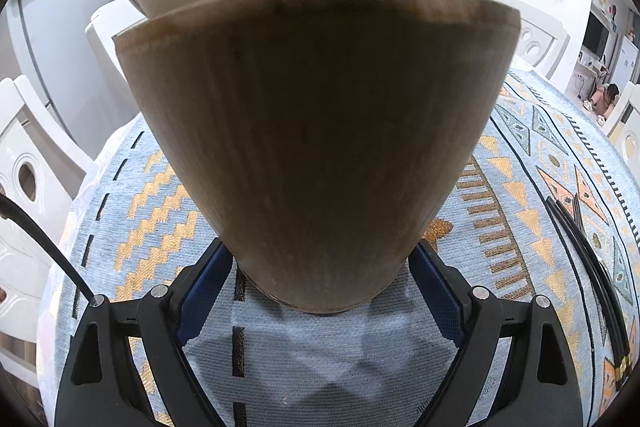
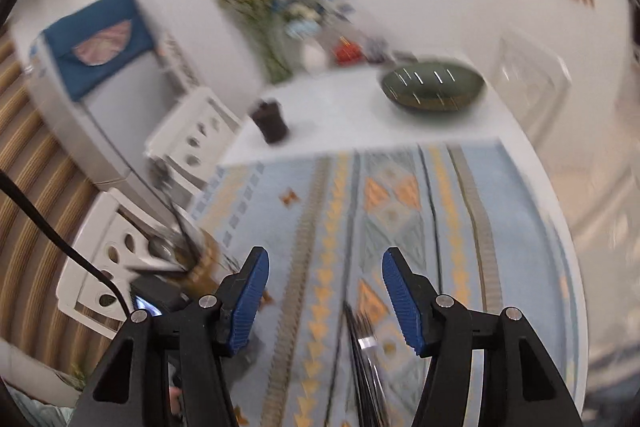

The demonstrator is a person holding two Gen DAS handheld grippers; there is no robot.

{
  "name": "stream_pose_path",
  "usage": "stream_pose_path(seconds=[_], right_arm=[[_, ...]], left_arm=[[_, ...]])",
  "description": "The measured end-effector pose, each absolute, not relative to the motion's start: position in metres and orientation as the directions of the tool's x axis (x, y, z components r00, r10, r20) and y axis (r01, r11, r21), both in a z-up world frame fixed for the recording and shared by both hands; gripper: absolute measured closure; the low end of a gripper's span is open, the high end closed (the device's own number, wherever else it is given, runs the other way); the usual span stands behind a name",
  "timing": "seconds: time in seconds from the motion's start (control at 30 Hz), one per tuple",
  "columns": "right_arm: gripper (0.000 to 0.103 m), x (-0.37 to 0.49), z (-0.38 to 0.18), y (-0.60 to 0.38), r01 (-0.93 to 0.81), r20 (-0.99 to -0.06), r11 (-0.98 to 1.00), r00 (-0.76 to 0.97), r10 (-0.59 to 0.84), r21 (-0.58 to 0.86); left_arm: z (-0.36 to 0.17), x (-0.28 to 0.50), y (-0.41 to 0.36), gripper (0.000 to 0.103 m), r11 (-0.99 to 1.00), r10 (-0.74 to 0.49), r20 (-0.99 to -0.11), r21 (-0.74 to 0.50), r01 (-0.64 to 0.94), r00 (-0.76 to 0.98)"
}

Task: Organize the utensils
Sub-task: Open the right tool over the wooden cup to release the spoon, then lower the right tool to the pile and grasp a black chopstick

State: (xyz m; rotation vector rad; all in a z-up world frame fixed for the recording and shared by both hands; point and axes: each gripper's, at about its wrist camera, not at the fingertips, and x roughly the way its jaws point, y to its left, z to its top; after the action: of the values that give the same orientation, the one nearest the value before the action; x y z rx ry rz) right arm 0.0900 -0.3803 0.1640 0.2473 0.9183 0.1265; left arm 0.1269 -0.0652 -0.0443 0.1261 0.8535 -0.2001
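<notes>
A tall brown wooden holder cup (image 1: 316, 147) fills the left wrist view, standing on the patterned tablecloth (image 1: 152, 219). My left gripper (image 1: 320, 279) is shut on its base, blue pads against both sides. Black chopsticks (image 1: 588, 267) lie on the cloth at the right. In the blurred right wrist view my right gripper (image 2: 324, 299) is open and empty above the cloth, with the black chopsticks (image 2: 366, 359) lying just below and between its fingers. The holder and the left gripper show at the left (image 2: 196, 259).
White chairs (image 1: 24, 163) stand around the table. At the far end sit a dark cup (image 2: 272, 121), a green bowl (image 2: 432, 87), a flower vase (image 2: 276, 15) and small items. A black cable (image 2: 60, 247) hangs at left.
</notes>
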Motion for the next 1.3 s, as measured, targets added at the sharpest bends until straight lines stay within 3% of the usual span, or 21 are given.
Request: stream_pose_path(seconds=[0.03, 0.1, 0.17, 0.33, 0.6, 0.7, 1.07, 1.3], right_arm=[[0.036, 0.091, 0.150, -0.383, 0.037, -0.808, 0.970, 0.561, 0.179, 0.241], [0.039, 0.098, 0.102, -0.388, 0.124, -0.919, 0.979, 0.381, 0.102, 0.160], [0.063, 0.097, 0.054, -0.389, 0.136, -0.961, 0.973, 0.233, 0.150, 0.185], [0.071, 0.085, 0.003, -0.382, 0.153, -0.964, 0.956, 0.128, 0.234, 0.252], [0.081, 0.105, -0.008, -0.357, 0.040, -0.980, 0.988, 0.140, 0.140, 0.147], [0.094, 0.108, -0.013, -0.349, -0.005, -0.986, 0.995, 0.129, 0.103, 0.103], [0.097, 0.105, 0.005, -0.378, 0.107, -0.933, 0.932, 0.146, 0.329, 0.345], [0.097, 0.100, 0.016, -0.380, 0.109, -0.898, 0.902, 0.198, 0.393, 0.418]], left_arm=[[-0.044, 0.127, -0.065, 0.013, 0.974, -0.123, -0.759, 0.031, 0.225, 0.639], [-0.044, 0.127, -0.067, 0.013, 0.974, -0.120, -0.760, 0.035, 0.225, 0.639], [-0.044, 0.127, -0.067, 0.013, 0.974, -0.116, -0.760, 0.040, 0.225, 0.639], [-0.045, 0.128, -0.071, 0.013, 0.973, -0.112, -0.761, 0.045, 0.225, 0.638], [-0.045, 0.129, -0.074, 0.013, 0.973, -0.109, -0.762, 0.049, 0.225, 0.638], [-0.045, 0.129, -0.074, 0.012, 0.973, -0.108, -0.763, 0.050, 0.225, 0.637], [-0.046, 0.130, -0.075, 0.012, 0.973, -0.108, -0.766, 0.049, 0.225, 0.634], [-0.046, 0.131, -0.074, 0.012, 0.973, -0.111, -0.766, 0.046, 0.225, 0.633]])
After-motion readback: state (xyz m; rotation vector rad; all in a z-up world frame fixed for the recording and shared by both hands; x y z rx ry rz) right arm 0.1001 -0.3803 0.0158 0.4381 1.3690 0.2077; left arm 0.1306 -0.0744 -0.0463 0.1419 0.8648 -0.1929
